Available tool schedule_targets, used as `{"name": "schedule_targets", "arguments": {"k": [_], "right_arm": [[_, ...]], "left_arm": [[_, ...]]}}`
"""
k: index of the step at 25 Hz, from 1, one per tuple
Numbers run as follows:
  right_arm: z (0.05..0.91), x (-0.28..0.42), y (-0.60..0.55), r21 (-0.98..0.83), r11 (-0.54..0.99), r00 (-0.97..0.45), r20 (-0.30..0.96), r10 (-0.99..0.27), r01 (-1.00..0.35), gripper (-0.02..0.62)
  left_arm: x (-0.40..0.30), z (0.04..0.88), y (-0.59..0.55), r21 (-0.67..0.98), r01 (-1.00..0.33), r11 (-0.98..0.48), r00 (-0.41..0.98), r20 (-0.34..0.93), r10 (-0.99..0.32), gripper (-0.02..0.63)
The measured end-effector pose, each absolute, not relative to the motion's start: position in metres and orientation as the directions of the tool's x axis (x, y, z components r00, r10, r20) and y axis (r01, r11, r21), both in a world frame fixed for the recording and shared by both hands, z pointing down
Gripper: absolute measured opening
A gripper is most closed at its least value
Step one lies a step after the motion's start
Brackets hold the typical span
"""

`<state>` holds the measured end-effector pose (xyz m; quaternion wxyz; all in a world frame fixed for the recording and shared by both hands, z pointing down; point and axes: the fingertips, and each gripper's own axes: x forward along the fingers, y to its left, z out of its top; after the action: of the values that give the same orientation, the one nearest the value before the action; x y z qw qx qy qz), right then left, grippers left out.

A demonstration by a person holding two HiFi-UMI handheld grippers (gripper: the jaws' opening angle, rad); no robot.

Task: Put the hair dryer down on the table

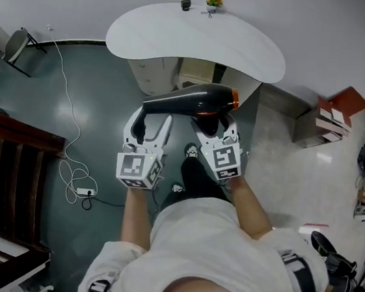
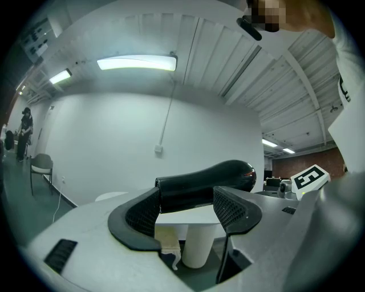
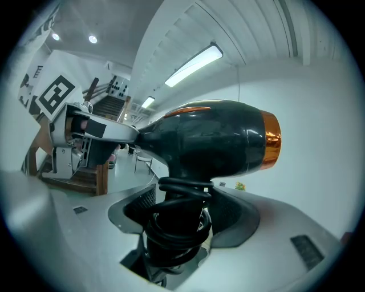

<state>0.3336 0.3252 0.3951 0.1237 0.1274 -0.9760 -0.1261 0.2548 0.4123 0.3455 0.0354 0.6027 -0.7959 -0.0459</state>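
A black hair dryer (image 1: 194,101) with an orange ring at its right end hangs level in the air, just in front of the white oval table (image 1: 201,39). My left gripper (image 1: 148,128) is shut on the dryer's narrow left end (image 2: 205,182). The right gripper (image 1: 212,129) is shut on the dryer's handle, which has a black cord wound round it (image 3: 179,214). In the right gripper view the dryer's body (image 3: 217,145) fills the middle, above the jaws. In the left gripper view the white tabletop (image 2: 188,218) shows just below the dryer.
A small plant (image 1: 214,1) and a dark object stand at the table's far edge. A white cable with a power strip (image 1: 79,189) lies on the floor at left, near dark wooden furniture (image 1: 5,148). A chair (image 1: 17,45) stands at far left; boxes (image 1: 332,123) at right.
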Motion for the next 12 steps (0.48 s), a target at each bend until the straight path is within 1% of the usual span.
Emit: {"name": "schedule_targets", "arguments": {"k": [12], "right_arm": [[0.397, 0.272, 0.281, 0.272, 0.938, -0.938, 0.206, -0.277, -0.217, 0.281]], "left_arm": [[0.193, 0.347, 0.368, 0.11, -0.956, 0.273, -0.274, 0.003, -0.962, 0.307]]}}
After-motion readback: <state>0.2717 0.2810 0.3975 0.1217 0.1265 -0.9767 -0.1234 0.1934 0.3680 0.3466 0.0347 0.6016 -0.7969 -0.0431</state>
